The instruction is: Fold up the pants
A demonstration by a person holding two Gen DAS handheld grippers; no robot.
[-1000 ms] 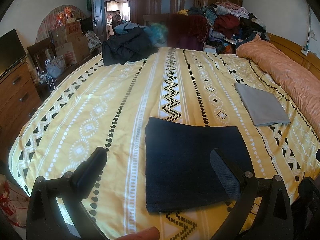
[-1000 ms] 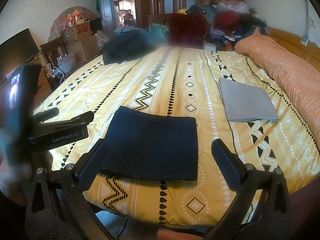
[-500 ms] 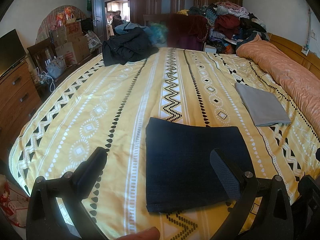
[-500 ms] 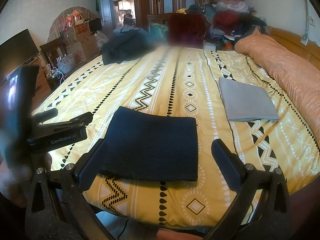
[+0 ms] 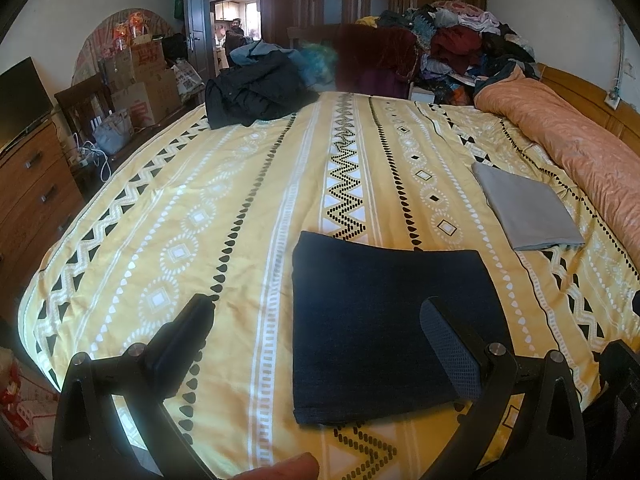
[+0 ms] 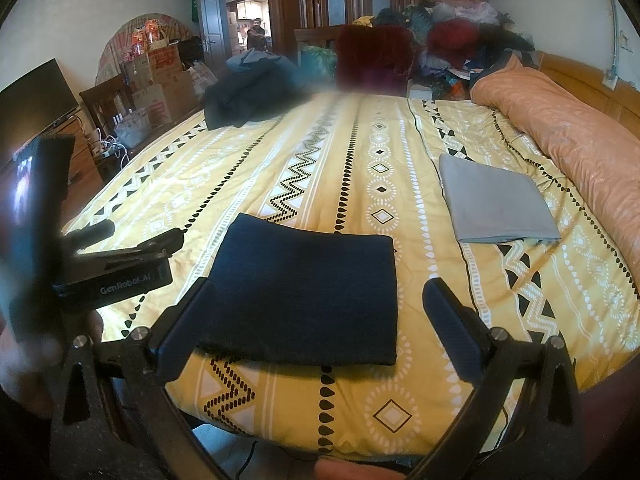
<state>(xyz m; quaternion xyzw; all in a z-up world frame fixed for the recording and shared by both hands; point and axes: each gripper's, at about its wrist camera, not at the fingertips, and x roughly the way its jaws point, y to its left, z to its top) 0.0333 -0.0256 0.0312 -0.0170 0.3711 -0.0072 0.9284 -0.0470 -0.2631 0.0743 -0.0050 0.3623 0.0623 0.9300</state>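
Note:
The dark navy pants [image 5: 384, 328] lie folded into a flat rectangle near the front edge of the bed; they also show in the right wrist view [image 6: 304, 292]. My left gripper [image 5: 320, 348] is open and empty, held above the pants' front left part. My right gripper [image 6: 320, 328] is open and empty, its fingers straddling the pants' near edge from above. The left gripper's body [image 6: 120, 276] shows at the left of the right wrist view.
The bed has a yellow patterned cover [image 5: 224, 208]. A folded grey garment [image 5: 524, 212] lies to the right. An orange quilt [image 5: 576, 148] runs along the right side. Dark clothes [image 5: 252, 92] and a clothes pile [image 5: 460, 48] sit at the back. A wooden dresser [image 5: 28, 192] stands left.

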